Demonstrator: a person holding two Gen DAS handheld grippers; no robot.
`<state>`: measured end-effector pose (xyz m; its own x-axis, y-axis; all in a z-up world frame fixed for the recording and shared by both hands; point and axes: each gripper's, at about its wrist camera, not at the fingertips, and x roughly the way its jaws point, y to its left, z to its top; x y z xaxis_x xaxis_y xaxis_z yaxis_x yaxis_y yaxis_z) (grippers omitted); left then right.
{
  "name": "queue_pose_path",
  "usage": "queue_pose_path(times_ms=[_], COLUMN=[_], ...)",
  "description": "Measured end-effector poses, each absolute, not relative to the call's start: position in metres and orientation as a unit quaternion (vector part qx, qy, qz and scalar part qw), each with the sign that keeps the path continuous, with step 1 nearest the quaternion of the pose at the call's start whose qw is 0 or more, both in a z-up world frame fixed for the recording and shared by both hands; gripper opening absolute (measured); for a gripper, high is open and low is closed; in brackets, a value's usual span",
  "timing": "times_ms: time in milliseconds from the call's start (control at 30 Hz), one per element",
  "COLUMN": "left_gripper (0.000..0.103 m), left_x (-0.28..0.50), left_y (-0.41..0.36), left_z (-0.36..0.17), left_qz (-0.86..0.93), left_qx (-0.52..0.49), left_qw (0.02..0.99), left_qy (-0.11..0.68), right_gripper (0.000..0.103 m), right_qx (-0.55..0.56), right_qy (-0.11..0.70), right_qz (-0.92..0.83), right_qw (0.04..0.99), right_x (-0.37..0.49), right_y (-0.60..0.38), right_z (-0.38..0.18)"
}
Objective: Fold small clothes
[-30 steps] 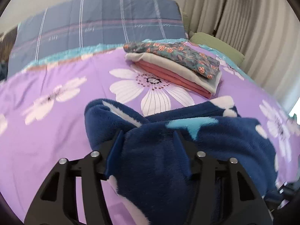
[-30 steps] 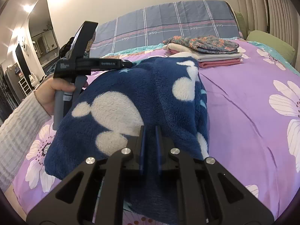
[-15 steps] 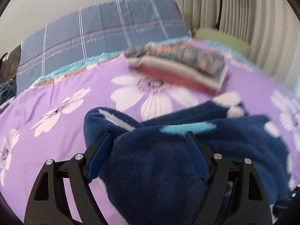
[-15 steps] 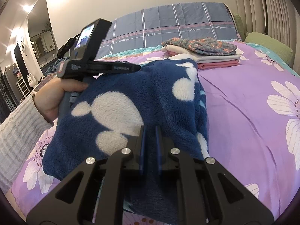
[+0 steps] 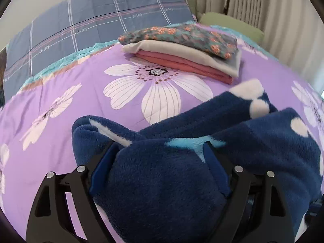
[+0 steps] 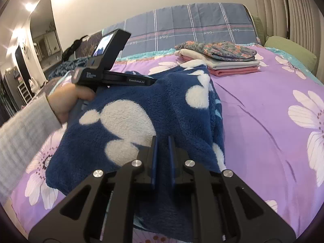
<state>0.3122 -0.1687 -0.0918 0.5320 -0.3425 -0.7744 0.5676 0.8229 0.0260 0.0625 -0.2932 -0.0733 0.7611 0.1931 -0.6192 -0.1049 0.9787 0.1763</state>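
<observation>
A dark blue fleece garment (image 5: 162, 182) with white blobs lies folded over on the purple flowered bedcover (image 5: 60, 93). My left gripper (image 5: 159, 147) straddles a thick bunch of it. Its jaws are opening, the fleece bulges between them, and the pads do not squeeze it. In the right wrist view the same garment (image 6: 172, 101) spreads ahead, and a hand in a grey sleeve holds the left gripper (image 6: 154, 80) over its far left edge. My right gripper (image 6: 162, 139) is shut on the garment's near edge, with fabric running under it.
A stack of folded clothes (image 5: 182, 46), flowered on top of beige and pink, sits further up the bed (image 6: 218, 58). Behind it is a blue plaid quilt (image 5: 101, 20). A green cushion (image 6: 289, 50) and curtains (image 5: 273, 10) are on the right.
The left jaws have spread much wider around the fleece bunch. The left gripper has rolled and shifted a little over the garment. The right gripper has kept still.
</observation>
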Motion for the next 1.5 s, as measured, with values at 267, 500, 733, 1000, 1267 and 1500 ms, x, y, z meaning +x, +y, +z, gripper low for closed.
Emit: queue_pose_path(times_ms=[267,500,733,1000,1267,1500], left_gripper=[0.086,0.085,0.086,0.086,0.086,0.086], left_x=[0.310,0.310,0.307,0.307,0.297,0.213], left_y=[-0.167,-0.164,-0.168,-0.167,-0.157,-0.126], left_z=[-0.093,-0.094,-0.095,-0.096,-0.076,-0.028], left_qz=[-0.263,-0.269,-0.271,-0.274,-0.292,-0.403], left_qx=[0.133,0.124,0.128,0.128,0.112,0.080], left_qw=[0.869,0.873,0.879,0.879,0.883,0.854], left_qy=[0.397,0.388,0.372,0.369,0.349,0.320], right_gripper=[0.024,0.013,0.012,0.013,0.013,0.013], right_qx=[0.050,0.060,0.105,0.115,0.108,0.114], right_qy=[0.270,0.412,0.417,0.413,0.409,0.406], right_qz=[0.056,-0.001,0.014,0.022,0.020,0.023], right_qw=[0.960,0.909,0.903,0.903,0.906,0.906], right_x=[0.089,0.204,0.209,0.209,0.205,0.203], right_y=[-0.305,-0.315,-0.338,-0.339,-0.336,-0.338], right_z=[0.017,-0.050,-0.083,-0.084,-0.082,-0.082])
